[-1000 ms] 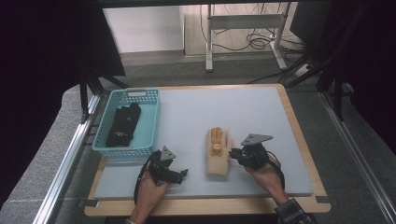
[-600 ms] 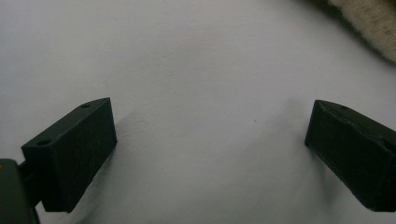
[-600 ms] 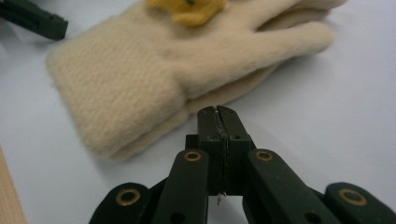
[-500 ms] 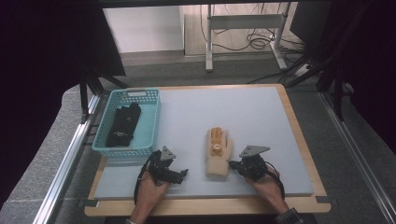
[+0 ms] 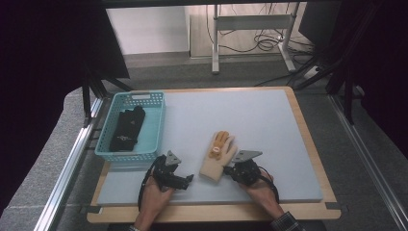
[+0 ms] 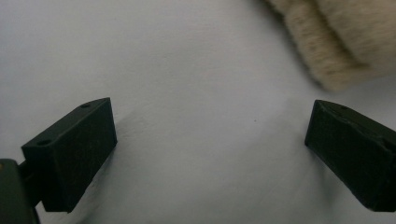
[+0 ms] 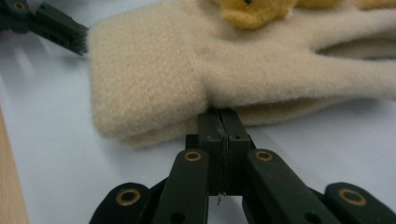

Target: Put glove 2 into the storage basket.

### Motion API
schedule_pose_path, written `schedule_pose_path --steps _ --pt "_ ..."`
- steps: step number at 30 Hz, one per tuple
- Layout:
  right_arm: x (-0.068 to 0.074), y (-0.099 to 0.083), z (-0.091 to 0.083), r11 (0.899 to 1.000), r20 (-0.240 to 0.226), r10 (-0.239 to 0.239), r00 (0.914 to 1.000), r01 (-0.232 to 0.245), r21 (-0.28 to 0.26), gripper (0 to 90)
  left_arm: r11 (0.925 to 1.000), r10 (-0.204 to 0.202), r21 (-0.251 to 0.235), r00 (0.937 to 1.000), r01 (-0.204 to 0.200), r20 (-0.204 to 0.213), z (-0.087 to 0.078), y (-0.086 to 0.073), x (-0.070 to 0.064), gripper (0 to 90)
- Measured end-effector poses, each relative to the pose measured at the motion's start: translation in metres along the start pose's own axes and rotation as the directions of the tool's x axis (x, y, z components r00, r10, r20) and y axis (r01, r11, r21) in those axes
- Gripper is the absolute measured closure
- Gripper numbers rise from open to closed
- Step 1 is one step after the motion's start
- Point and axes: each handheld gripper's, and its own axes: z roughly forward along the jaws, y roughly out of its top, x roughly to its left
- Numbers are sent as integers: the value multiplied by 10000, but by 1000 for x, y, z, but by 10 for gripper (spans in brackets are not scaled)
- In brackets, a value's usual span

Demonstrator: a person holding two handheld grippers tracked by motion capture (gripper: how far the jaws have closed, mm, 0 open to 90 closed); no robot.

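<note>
Glove [image 5: 219, 155] unmoved, right hand-held gripper [image 5: 230, 169] seemingly nearer its cuff

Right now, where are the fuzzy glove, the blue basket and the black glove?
fuzzy glove [image 5: 215, 165], high view, on its cream cuff.
blue basket [image 5: 126, 155], high view, on its near rim.
black glove [image 5: 126, 128], high view, on its palm.

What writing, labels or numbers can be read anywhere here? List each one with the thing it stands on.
None can be read.
Black gloves in the blue basket: a small pale mark, too small and blurred to read.
Beige glove: a yellow-orange patch with a pale spot, no legible letters; in the right gripper view its fleece is plain.
Left gripper and right gripper: no lettering on the black jaws.
</note>
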Motion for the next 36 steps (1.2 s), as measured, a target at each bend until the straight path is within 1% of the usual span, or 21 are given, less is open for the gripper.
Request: schedule_pose_path --steps 4,9,10,13,15,17,20,22,26,29,30,33,36 --pt "4 7 10 10000 -70 -15 10000 15 -52 879 10000 5 -4 10000 -5 -2 0 0 0 22" --pt "7 14 19 9999 52 -100 9999 100 -46 878 10000 19 -4 10000 -19 -6 0 0 0 23" --pt "8 15 20 9998 100 -164 9998 165 -61 879 10000 28 -6 10000 -28 -12 0 0 0 23" --pt "9 17 23 9999 162 -114 9998 115 -60 878 10000 26 -3 10000 -26 -9 0 0 0 24" --pt "10 18 24 9998 217 -207 9996 208 -49 878 10000 33 -1 10000 -33 -18 0 0 0 24" --pt "10 19 25 9998 220 -169 9996 170 -66 878 10000 22 -1 10000 -22 -11 0 0 0 24" --pt "11 20 26 9997 257 -243 9994 244 -50 877 10000 23 -1 10000 -23 -14 0 0 0 24" --pt "10 20 26 9998 220 -211 9995 213 -53 864 10000 21 -2 10000 -21 -10 0 0 0 24" --pt "10 19 22 9997 226 -249 9994 248 21 774 10000 5 0 10000 -5 -1 0 0 0 24" --pt "8 18 15 9997 366 -245 9990 247 -25 703 10000 0 0 10000 0 -2 0 0 0 25" --pt "7 17 13 9997 377 -248 9990 250 -40 672 10000 0 1 10000 0 -2 0 0 0 25" --pt "2 15 4 9996 570 -286 9980 287 -12 538 10000 -3 1 10000 3 -2 0 0 0 25" --pt "-4 12 -4 9996 832 -281 9961 276 67 455 10000 -1 -1 10000 1 -2 0 0 0 25"
